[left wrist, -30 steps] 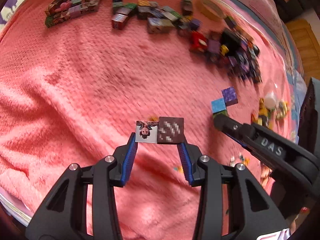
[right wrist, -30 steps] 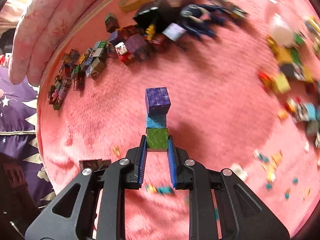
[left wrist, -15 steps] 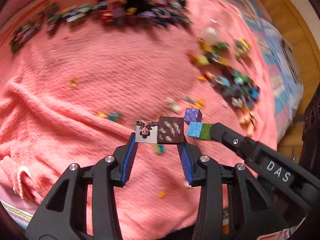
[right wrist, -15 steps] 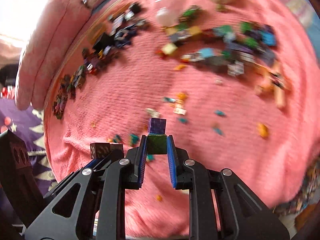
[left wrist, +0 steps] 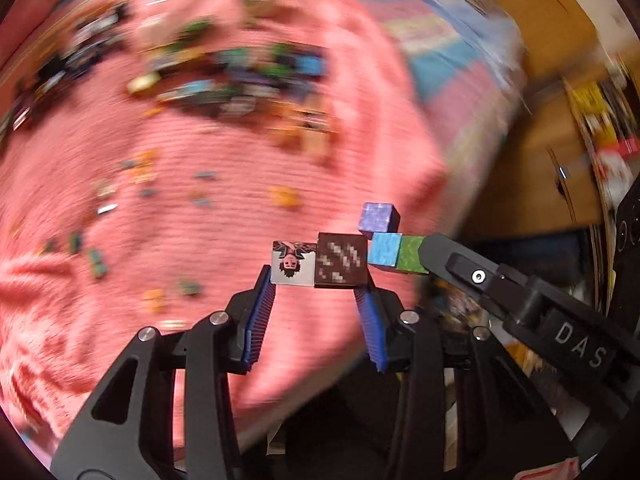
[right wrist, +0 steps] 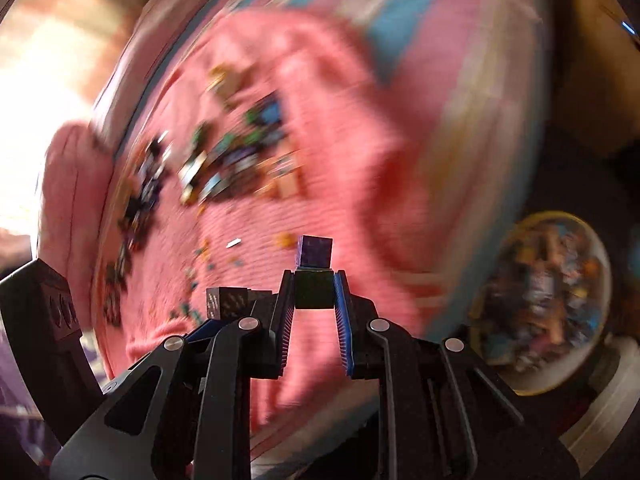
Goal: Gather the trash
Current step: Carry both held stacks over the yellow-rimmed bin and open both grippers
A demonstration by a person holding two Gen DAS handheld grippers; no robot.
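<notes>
Both grippers carry small printed cubes above a fuzzy pink blanket strewn with blurred toy bits. The left gripper clamps a face-print cube and a dark brown cube side by side; the right gripper pinches only the green cube, with a blue cube and a purple cube clinging beyond it. That unsupported chain looks likeliest to snap off before reaching the round bin at lower right.
</notes>
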